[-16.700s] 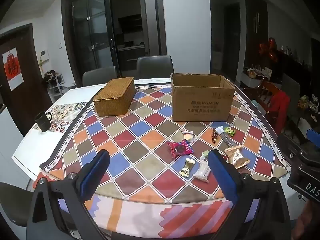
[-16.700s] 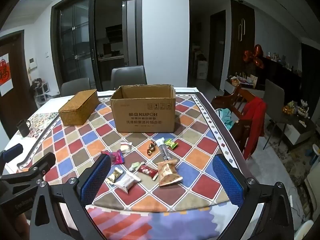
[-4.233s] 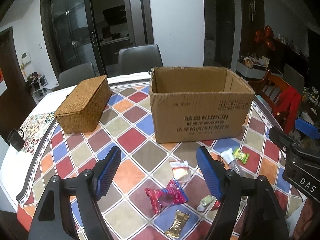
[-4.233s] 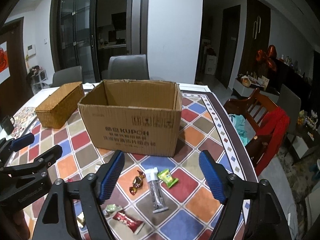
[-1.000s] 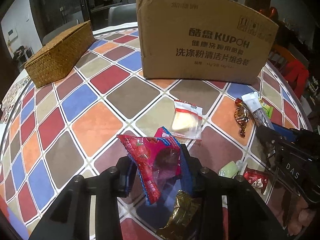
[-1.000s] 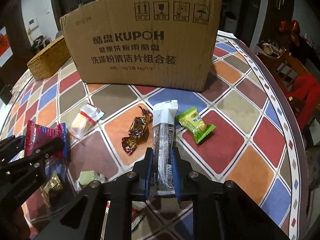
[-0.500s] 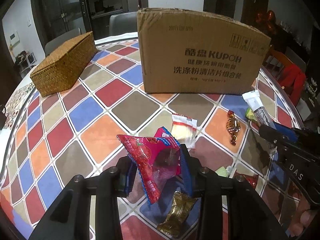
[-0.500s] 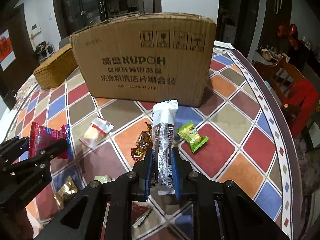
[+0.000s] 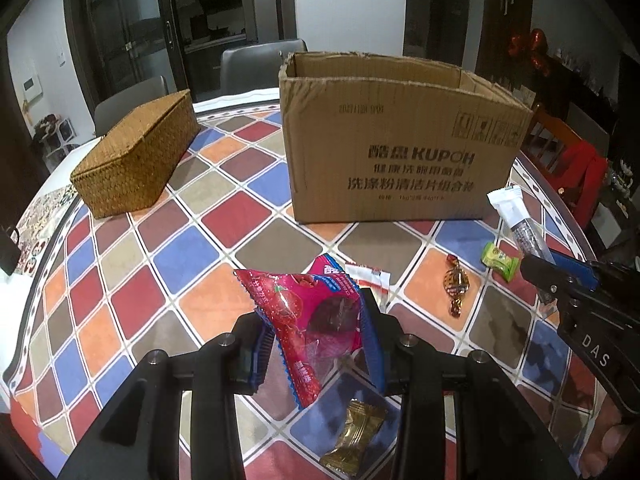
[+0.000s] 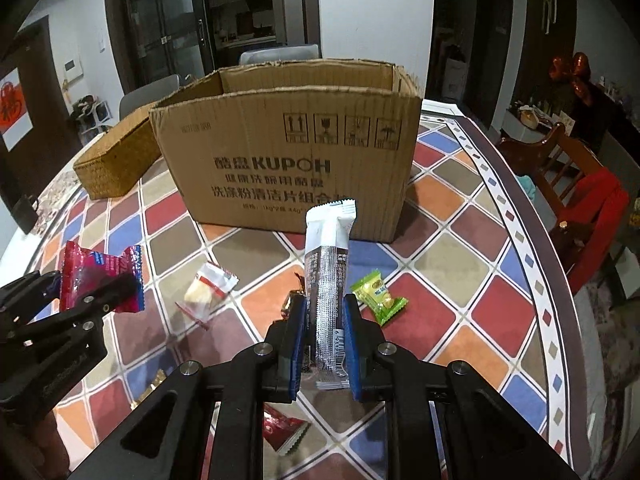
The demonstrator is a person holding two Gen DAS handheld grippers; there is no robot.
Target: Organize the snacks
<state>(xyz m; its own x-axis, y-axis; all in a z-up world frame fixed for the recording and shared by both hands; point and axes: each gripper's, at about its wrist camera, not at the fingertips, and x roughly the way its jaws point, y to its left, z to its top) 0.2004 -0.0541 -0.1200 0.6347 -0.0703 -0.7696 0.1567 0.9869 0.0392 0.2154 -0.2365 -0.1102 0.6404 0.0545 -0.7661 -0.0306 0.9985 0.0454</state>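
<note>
**Two claws, each clamped on a snack, before an open carton**

Left wrist view. The left claw (image 9: 318,344), at lower centre of the frame, is clamped on a red-pink strawberry-print snack packet (image 9: 316,320); the white characters on the packet are too small to read. Past the packet's right edge lies a clear wrapper with a red-and-white end (image 9: 370,280). A gold-foil candy (image 9: 354,438) lies at the bottom edge, a brown twist-wrapped candy (image 9: 454,286) right of centre, and a green candy (image 9: 500,260) beyond it. At the right edge the right claw (image 9: 540,264) appears, its black body marked "DAS"; a white-and-silver stick packet (image 9: 518,222) rises from it. The open cardboard box (image 9: 400,140), upper centre, is printed "KUPOH" after two Chinese characters, with two further lines of Chinese text below and a faint row of handling symbols at its upper right. A woven basket box (image 9: 138,160) stands at the left. All rest on a counter (image 9: 120,304) covered with a multicoloured diamond-pattern cloth.

Right wrist view. The right claw (image 10: 324,336), lower centre, is clamped on the stick packet (image 10: 326,264), held upright; a barcode with small digits shows at its lower end. The left claw (image 10: 96,286), at the left edge, holds the red-pink packet (image 10: 100,270); its side lettering is blurred. The box (image 10: 288,160) shows four handling pictograms above "KUPOH".
</note>
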